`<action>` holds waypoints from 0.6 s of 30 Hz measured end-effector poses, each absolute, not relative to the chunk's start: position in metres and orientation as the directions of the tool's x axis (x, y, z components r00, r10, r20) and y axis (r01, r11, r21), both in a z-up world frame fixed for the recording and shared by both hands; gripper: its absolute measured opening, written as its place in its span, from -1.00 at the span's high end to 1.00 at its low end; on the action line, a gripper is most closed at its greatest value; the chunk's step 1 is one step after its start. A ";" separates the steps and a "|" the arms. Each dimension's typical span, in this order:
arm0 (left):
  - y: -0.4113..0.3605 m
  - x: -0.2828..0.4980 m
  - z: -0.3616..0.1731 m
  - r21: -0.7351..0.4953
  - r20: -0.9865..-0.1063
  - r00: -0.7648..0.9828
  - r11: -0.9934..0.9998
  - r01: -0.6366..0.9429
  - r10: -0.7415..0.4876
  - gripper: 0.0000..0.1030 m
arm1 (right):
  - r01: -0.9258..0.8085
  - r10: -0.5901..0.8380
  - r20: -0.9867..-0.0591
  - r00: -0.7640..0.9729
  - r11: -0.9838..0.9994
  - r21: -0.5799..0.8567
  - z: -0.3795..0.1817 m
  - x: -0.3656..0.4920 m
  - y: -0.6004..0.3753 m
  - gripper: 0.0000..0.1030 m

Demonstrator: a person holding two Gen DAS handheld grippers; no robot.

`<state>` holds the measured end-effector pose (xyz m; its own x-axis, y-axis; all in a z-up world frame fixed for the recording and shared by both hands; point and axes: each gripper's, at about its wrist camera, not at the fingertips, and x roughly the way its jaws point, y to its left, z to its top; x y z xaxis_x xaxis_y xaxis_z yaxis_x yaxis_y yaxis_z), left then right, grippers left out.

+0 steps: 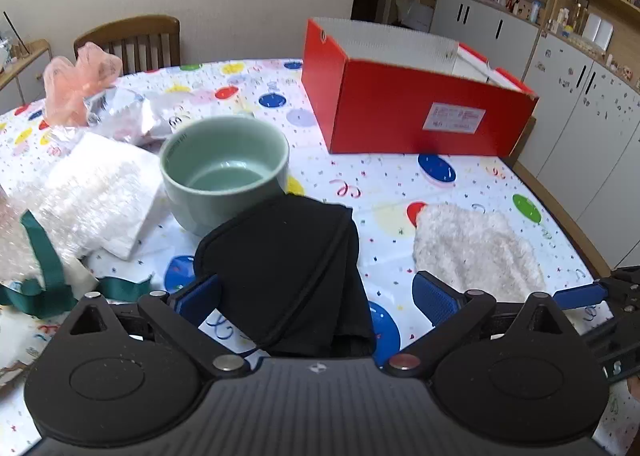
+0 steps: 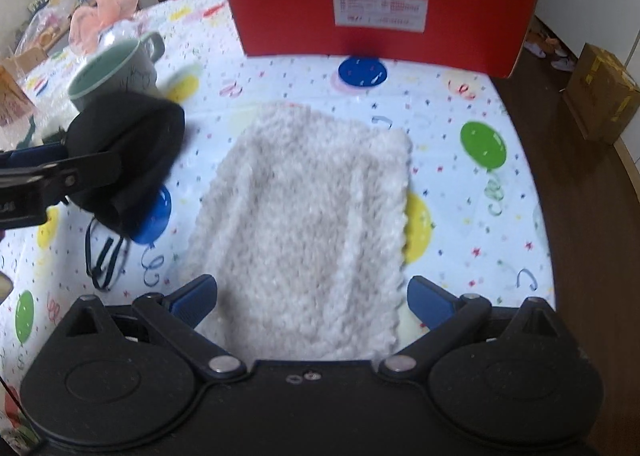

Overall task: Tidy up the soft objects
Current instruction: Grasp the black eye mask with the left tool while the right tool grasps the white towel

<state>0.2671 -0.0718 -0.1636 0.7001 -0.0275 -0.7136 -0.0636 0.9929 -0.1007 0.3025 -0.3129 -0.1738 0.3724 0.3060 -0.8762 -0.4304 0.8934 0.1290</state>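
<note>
A black fabric piece with a thin strap lies on the balloon-print tablecloth, in front of a green mug. My left gripper is open, its blue pads on either side of the fabric's near end. In the right wrist view, a white fluffy knitted cloth lies flat. My right gripper is open, with the cloth's near edge between its fingers. An open red box stands behind both cloths. The left gripper shows at the left of the right wrist view, against the black fabric.
Bubble wrap, a green ribbon, foil packets and a pink bag crowd the table's left. A wooden chair stands behind. The table edge drops to the floor at right, where a cardboard box sits.
</note>
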 end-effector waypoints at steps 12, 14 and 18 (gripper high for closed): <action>-0.085 0.280 -0.188 -0.015 -0.749 0.661 0.998 -0.065 0.032 -0.35 | -0.517 0.275 -0.871 0.407 0.856 0.030 -0.175 0.289 -0.294 -0.77; -0.086 0.279 -0.189 -0.005 -0.749 0.661 0.998 -0.060 0.036 -0.19 | -0.525 0.280 -0.868 0.410 0.851 0.027 -0.173 0.287 -0.294 -0.64; -0.087 0.277 -0.187 0.000 -0.746 0.665 0.998 -0.059 0.039 0.02 | -0.540 0.293 -0.860 0.419 0.841 0.023 -0.171 0.284 -0.294 -0.37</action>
<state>0.2774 -0.0868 -0.1872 0.6646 0.0392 -0.7462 -0.0588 0.9983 0.0002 0.2842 -0.2936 -0.1706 0.4189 0.2927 -0.8596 -0.5401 0.8413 0.0232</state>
